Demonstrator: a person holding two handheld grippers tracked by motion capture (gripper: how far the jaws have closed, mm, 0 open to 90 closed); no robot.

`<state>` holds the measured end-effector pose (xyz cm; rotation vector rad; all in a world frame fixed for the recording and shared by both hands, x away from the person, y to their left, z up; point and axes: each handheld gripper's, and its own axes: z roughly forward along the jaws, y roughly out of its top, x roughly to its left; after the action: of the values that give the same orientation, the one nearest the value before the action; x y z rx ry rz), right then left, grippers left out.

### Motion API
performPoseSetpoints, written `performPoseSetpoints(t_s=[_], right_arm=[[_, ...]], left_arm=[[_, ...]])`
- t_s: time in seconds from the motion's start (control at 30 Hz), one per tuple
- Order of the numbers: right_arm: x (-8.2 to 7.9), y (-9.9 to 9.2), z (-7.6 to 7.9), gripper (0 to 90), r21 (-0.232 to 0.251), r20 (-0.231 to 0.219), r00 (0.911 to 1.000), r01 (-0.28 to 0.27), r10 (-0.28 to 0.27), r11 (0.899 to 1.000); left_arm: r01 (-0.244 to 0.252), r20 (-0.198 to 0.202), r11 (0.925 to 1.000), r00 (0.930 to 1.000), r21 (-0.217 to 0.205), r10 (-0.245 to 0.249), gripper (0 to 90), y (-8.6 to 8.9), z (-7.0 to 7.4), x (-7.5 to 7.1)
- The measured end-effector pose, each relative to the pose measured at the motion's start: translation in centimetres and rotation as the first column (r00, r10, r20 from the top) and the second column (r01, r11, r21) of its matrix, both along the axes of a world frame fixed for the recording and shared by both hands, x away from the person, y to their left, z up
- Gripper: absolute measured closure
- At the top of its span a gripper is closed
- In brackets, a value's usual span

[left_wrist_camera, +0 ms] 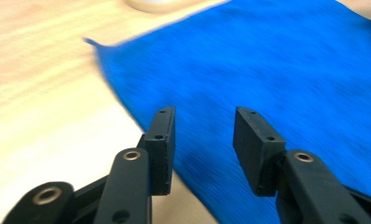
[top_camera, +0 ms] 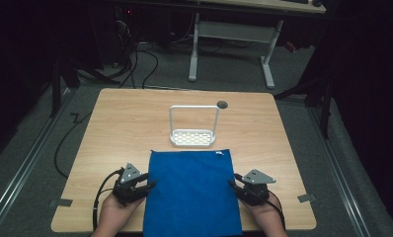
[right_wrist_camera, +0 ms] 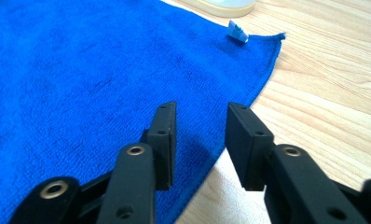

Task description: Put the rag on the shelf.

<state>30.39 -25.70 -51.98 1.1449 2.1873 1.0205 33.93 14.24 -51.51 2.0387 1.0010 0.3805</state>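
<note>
- A blue cloth point(top_camera: 192, 190) lies flat at the table's point(top_camera: 115, 128) near edge, its long axis running away from the person.
- Left gripper point(top_camera: 146, 187) and right gripper point(top_camera: 234, 186) flank its side edges, equally near, jaws parted, gripping nothing.

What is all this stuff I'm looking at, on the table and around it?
Cloth: one, bright blue, spread flat on the near middle of the table, hanging over the near edge; a small white tag at its far right corner.
Rack: one, white, small perforated tray with a tall loop handle, just beyond the cloth.
Table: one, light wood, with a dark round hole near its far edge.
Desk frame: one, white-legged, on the grey floor behind.
Left tool: one, black, jaws open at the cloth's left edge.
Right tool: one, black, jaws open at the cloth's right edge.
</note>
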Motion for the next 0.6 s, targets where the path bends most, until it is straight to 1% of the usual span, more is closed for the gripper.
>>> performPoseSetpoints(t_s=[0.07,0.1,0.13,0.17,0.2,0.27,0.3,0.33,0.4,0.43,0.47,0.5,0.53,0.57,0.6], right_arm=[[0.1,0.0,0.1,64.1,0.005,-0.003,1.0000,0.004,-0.004,1.000],[0.2,0.0,0.2,64.5,0.009,-0.002,1.0000,0.007,-0.007,1.000],[0.2,0.0,0.2,65.2,0.016,-0.002,1.0000,0.002,-0.002,1.000],[0.2,0.0,0.2,65.2,0.016,-0.002,1.0000,0.002,-0.002,1.000],[0.3,0.0,0.5,65.2,0.023,0.005,0.9999,0.010,-0.010,1.000],[0.3,0.0,0.6,65.2,0.021,0.011,0.9998,0.014,-0.015,1.000],[0.3,0.0,0.6,65.2,0.021,0.011,0.9998,0.014,-0.015,1.000],[0.2,-0.1,0.6,65.1,0.019,0.013,0.9998,0.015,-0.016,1.000],[0.1,-0.2,0.7,64.2,0.021,0.017,0.9996,0.022,-0.022,1.000],[0.1,-0.2,0.7,64.2,0.021,0.017,0.9996,0.022,-0.022,1.000],[0.1,-0.3,0.7,63.5,0.027,0.017,0.9995,0.027,-0.028,0.999],[0.2,-0.5,0.7,60.9,0.030,0.019,0.9991,0.036,-0.037,0.999],[0.2,-0.5,0.7,60.9,0.030,0.019,0.9991,0.036,-0.037,0.999],[0.4,-0.8,0.7,58.9,0.044,0.014,0.9986,0.051,-0.051,0.998],[0.5,-0.8,0.7,57.9,0.048,0.017,0.9983,0.054,-0.055,0.997]], left_arm=[[-0.020,0.004,0.9997,0.9998,0.011,0.020,53.9,-0.3,-0.1,0.9],[-0.046,0.006,0.9989,0.9989,0.007,0.046,53.3,-0.5,-0.2,1.8],[-0.063,0.010,0.9980,0.9980,0.011,0.062,52.5,-0.6,-0.2,2.3],[-0.063,0.010,0.9980,0.9980,0.011,0.062,52.1,-0.6,-0.2,2.3],[-0.093,0.037,0.9954,0.9951,0.024,0.092,50.2,-1.0,-0.3,3.4],[-0.120,0.023,0.9924,0.9925,0.027,0.120,49.3,-1.2,-0.4,4.8],[-0.120,0.023,0.9924,0.9925,0.027,0.120,50.4,-1.2,-0.4,4.8],[-0.138,0.017,0.9903,0.9903,0.010,0.138,50.7,-1.3,-0.5,6.0],[-0.152,-0.002,0.9883,0.9884,0.012,0.152,50.6,-1.5,-0.7,7.2],[-0.152,-0.002,0.9883,0.9884,0.012,0.152,51.2,-1.5,-0.7,7.2],[-0.155,-0.017,0.9879,0.9877,0.008,0.155,51.2,-1.6,-0.8,7.7],[-0.158,-0.031,0.9873,0.9869,0.009,0.159,51.6,-1.8,-1.0,8.2],[-0.158,-0.039,0.9873,0.9866,0.017,0.159,51.6,-1.9,-1.1,8.5],[-0.170,-0.036,0.9853,0.9847,0.013,0.171,56.0,-2.1,-1.5,8.9],[-0.172,-0.051,0.9850,0.9837,0.018,0.172,57.1,-2.1,-1.6,9.1]])
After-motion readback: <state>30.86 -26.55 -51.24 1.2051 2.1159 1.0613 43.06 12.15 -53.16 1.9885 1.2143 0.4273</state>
